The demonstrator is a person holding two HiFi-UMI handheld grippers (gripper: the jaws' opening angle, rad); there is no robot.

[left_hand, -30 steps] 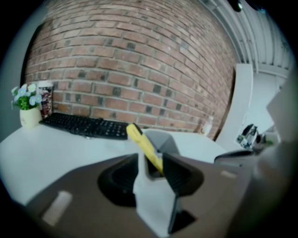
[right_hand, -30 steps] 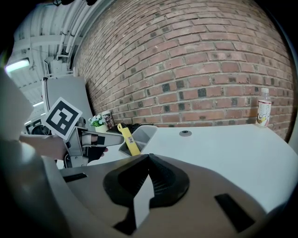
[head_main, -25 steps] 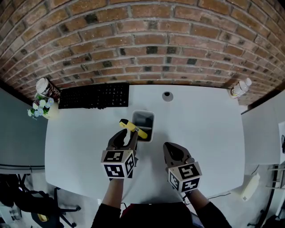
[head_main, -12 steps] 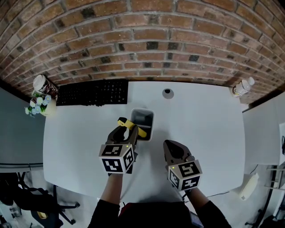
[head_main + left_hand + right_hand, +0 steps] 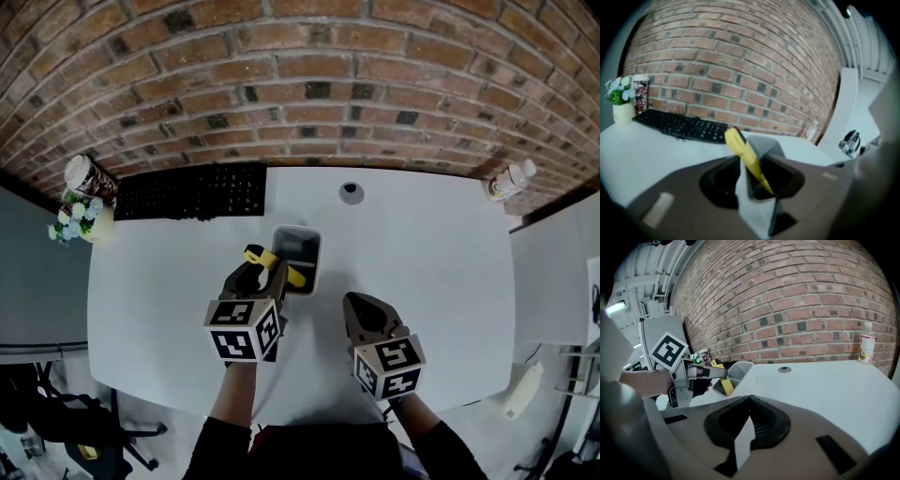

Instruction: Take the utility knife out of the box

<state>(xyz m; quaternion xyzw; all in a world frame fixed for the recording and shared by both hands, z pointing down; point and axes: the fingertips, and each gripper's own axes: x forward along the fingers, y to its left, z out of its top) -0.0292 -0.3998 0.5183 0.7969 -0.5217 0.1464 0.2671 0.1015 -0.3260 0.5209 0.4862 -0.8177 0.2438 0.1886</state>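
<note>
The yellow utility knife (image 5: pixel 273 265) hangs tilted over the left edge of the small grey box (image 5: pixel 300 247), with my left gripper (image 5: pixel 262 274) shut on it. In the left gripper view the utility knife (image 5: pixel 743 154) runs up from between the jaws, and the grey box (image 5: pixel 768 144) stands just behind it. My right gripper (image 5: pixel 360 303) rests to the right of the box, shut on nothing. From the right gripper view I see the knife (image 5: pixel 720 383) at the box's (image 5: pixel 739 370) near rim.
A black keyboard (image 5: pixel 195 195) lies at the back left of the white table (image 5: pixel 431 253), beside a flower pot (image 5: pixel 77 223) and a paper cup (image 5: pixel 90 179). A bottle (image 5: pixel 511 181) stands at the back right. A round cable hole (image 5: pixel 351 193) sits behind the box.
My left gripper has risen a little with the knife held in it. The right gripper has stayed where it was.
</note>
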